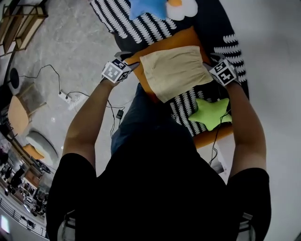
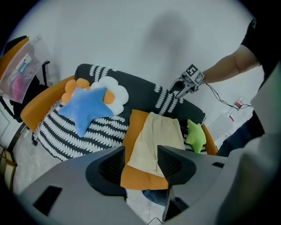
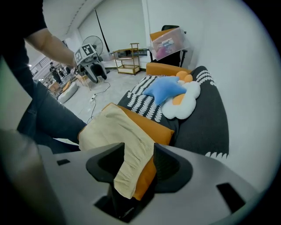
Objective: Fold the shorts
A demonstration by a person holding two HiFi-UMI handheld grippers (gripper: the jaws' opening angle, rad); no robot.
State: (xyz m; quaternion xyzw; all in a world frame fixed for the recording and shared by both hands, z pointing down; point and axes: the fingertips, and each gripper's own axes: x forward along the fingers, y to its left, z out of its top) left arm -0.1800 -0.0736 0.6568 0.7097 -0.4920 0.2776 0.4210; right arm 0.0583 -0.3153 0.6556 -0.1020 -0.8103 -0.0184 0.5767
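Cream shorts (image 1: 175, 70) lie flat on an orange cushion (image 1: 183, 38) on the sofa. My left gripper (image 1: 133, 62) is at their left edge and my right gripper (image 1: 207, 64) at their right edge. In the left gripper view the jaws of the left gripper (image 2: 141, 165) stand apart, with the near end of the shorts (image 2: 151, 140) showing in the gap. The right gripper (image 3: 138, 165) also has its jaws apart; a corner of the shorts (image 3: 127, 171) hangs between them, not pinched.
The sofa carries a black-and-white patterned throw (image 1: 141, 26), a blue star pillow (image 1: 146, 7), a white flower pillow (image 1: 186, 9) and a green star pillow (image 1: 212, 113). A power strip and cables (image 1: 63, 96) lie on the floor at left. My legs stand against the sofa front.
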